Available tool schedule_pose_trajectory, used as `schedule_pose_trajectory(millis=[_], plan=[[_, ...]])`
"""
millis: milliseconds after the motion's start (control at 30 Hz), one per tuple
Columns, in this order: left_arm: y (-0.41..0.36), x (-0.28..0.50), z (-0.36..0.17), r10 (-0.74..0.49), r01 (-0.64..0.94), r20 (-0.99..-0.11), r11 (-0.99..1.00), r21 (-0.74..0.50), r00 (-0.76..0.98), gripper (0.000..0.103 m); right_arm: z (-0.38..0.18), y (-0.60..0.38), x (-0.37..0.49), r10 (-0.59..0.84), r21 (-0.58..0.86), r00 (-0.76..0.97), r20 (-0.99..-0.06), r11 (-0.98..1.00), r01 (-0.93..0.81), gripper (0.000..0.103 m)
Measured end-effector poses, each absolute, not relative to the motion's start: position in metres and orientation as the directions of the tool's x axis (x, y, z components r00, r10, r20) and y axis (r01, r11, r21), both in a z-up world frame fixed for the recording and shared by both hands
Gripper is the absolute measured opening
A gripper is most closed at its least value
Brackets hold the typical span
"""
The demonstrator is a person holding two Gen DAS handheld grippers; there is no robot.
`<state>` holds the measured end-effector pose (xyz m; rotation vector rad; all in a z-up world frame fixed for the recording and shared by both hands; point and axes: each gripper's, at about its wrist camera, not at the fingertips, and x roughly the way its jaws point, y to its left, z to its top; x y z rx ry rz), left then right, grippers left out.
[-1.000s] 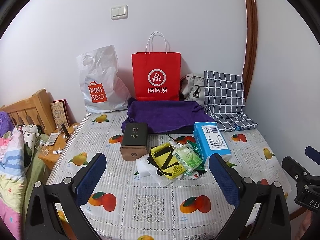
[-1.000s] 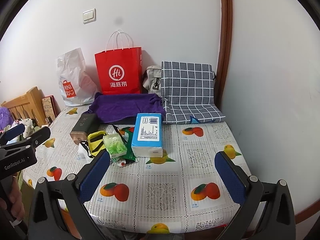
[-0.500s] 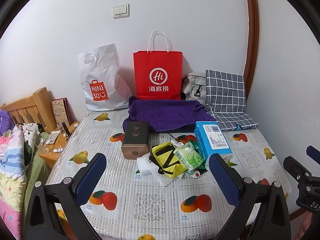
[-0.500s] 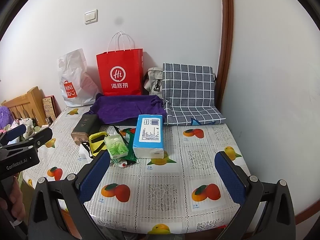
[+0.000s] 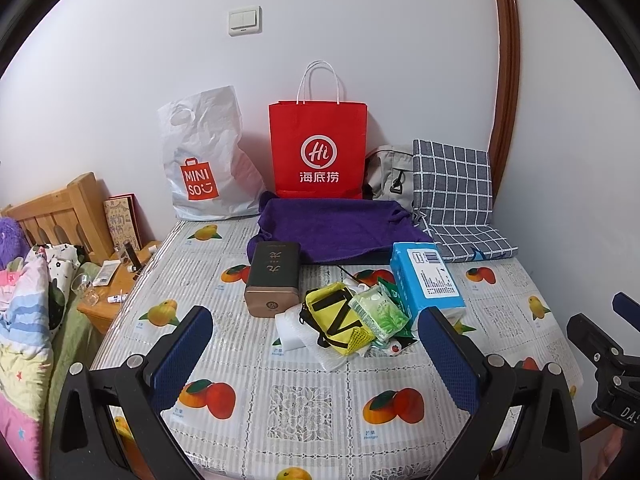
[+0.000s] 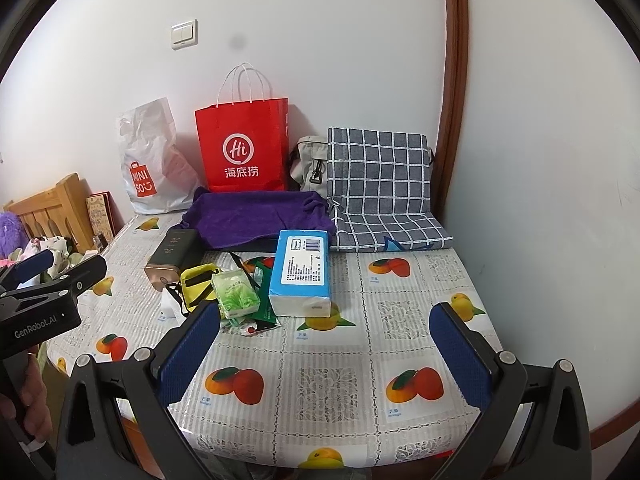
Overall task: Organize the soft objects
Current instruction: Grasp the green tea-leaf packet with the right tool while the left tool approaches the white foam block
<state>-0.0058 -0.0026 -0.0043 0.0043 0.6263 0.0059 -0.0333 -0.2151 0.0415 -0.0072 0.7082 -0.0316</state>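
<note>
A pile lies mid-table: a blue tissue pack (image 5: 426, 276) (image 6: 302, 276), a green wipes pack (image 5: 378, 310) (image 6: 234, 290), a yellow pouch (image 5: 334, 318) (image 6: 196, 282) and a white cloth (image 5: 296, 330). A purple towel (image 5: 340, 228) (image 6: 260, 216) and a grey checked cushion (image 5: 456, 196) (image 6: 380, 184) lie behind. My left gripper (image 5: 316, 356) is open and empty, held above the table's front, short of the pile. My right gripper (image 6: 326, 354) is open and empty, above the front right of the table.
A dark tin box (image 5: 274, 276) stands left of the pile. A red paper bag (image 5: 318, 148), a white Miniso bag (image 5: 206, 160) and a grey bag (image 5: 390, 176) lean on the wall. A wooden bedside stand (image 5: 110, 280) and bedding are at the left. The tablecloth (image 5: 304, 400) has a fruit print.
Both views have drifted slightly, and the objects sit a touch higher in frame. Both grippers stay open and empty. Nothing on the table has moved.
</note>
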Motion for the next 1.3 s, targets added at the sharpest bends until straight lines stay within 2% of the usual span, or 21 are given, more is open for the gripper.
schedule_pose_trajectory(millis=[800,1000,1300], plan=[[-0.001,-0.007,-0.006,0.011,-0.016,-0.584,1.0,-0.003,0.812,0.103,0.044,-0.212,-0.035,-0.009,-0.006,0.769,-0.639,1.0,0.007,0.103],[0.005,0.006,-0.001,-0.009,-0.018,-0.6,0.999,-0.038,0.8,0.103,0.046,-0.211,-0.028,0.0,0.001,0.776,-0.63,1.0,0.001,0.103],[0.024,0.045,-0.025,0.048,-0.062,-0.671,0.998,0.003,0.74,0.103,0.018,-0.197,0.009,0.062,0.008,0.738,-0.672,0.997,-0.076,0.102]])
